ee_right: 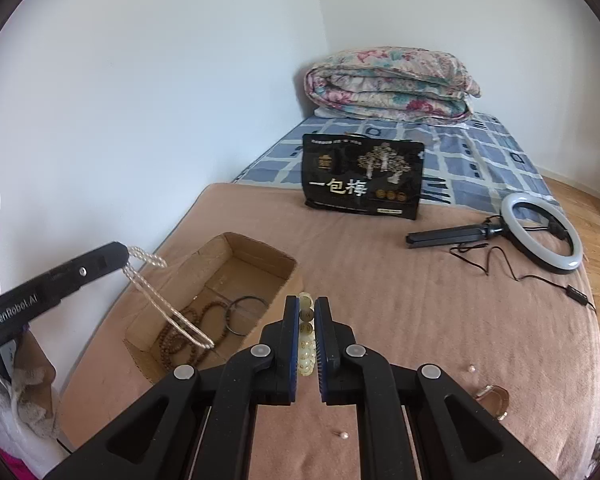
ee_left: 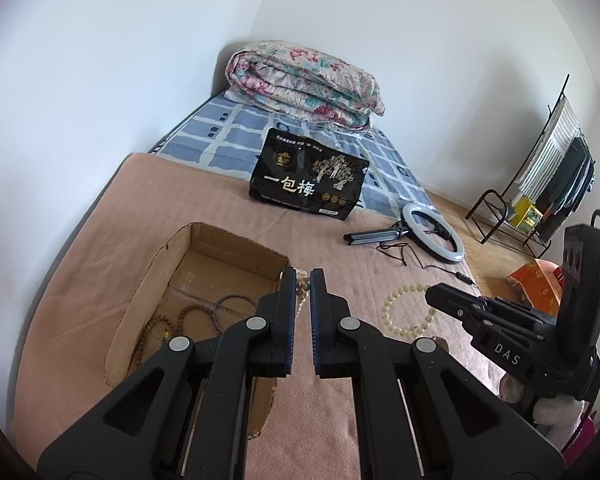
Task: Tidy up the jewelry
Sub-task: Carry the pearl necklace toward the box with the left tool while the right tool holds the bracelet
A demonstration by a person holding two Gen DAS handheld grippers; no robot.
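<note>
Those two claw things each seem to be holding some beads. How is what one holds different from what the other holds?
The left gripper pinches a thin pearl strand of tiny whitish beads, hanging as a long narrow loop over the cardboard box. The right gripper clamps a cream bead bracelet with far bigger, rounder beads, forming a short open ring above the pink blanket. Both are pale, beaded and held off the bed.

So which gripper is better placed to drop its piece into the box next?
Left. The left gripper holds its pearly strand dangling above the cardboard box. The right gripper, clamping the cream bead bracelet, sits beside the box over the blanket.
</note>
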